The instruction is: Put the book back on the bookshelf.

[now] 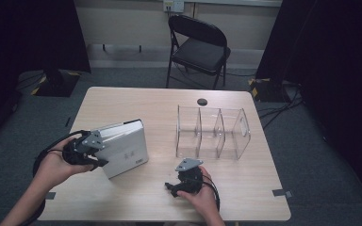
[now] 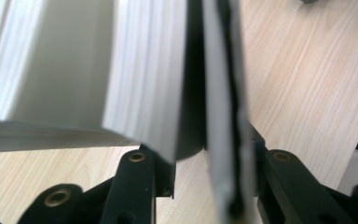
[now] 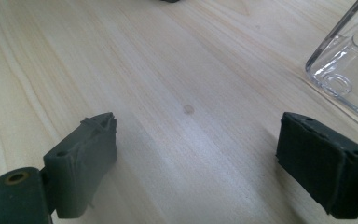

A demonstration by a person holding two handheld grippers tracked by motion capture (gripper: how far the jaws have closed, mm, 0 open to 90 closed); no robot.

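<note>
Jaws of left gripper [image 1: 99,153] straddle the book [image 1: 125,147] near the surface's [image 1: 136,197] left edge, forearm angled in. Right gripper [image 1: 181,181], jaws spread, rests low by the near edge.

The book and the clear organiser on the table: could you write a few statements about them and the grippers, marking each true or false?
1. The left gripper is at the white book. True.
2. The book stands inside the clear organiser. False: it lies on the table, apart from the organiser.
3. The right gripper has open jaws with nothing between them. True.
4. The organiser holds several books. False: its compartments are empty.
5. A folding chair stands beyond the table. True.
</note>
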